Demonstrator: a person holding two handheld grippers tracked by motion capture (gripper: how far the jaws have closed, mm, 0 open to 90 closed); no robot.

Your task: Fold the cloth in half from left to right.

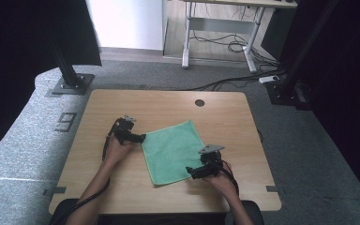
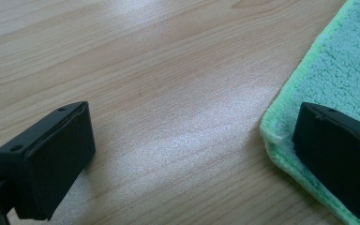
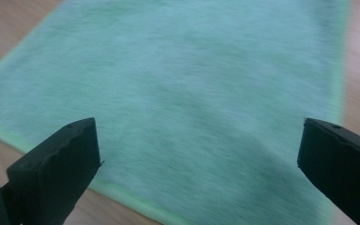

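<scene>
A green cloth (image 1: 172, 150) lies flat on the wooden table (image 1: 122, 101), turned a little. My left gripper (image 1: 140, 138) rests at the cloth's left corner and is open. In the left gripper view its right jaw sits over the cloth's corner (image 2: 304, 112) while its left jaw stands over bare wood; the left gripper (image 2: 192, 154) holds nothing. My right gripper (image 1: 193, 172) is open at the cloth's near right edge. In the right gripper view the cloth (image 3: 187, 93) spreads out ahead of the right gripper (image 3: 199, 168), slightly blurred.
A round cable hole (image 1: 199, 102) sits near the table's far edge. Black frame posts (image 1: 68, 70) stand on the carpet to the left and right of the table. A desk frame with cables (image 1: 225, 42) stands behind.
</scene>
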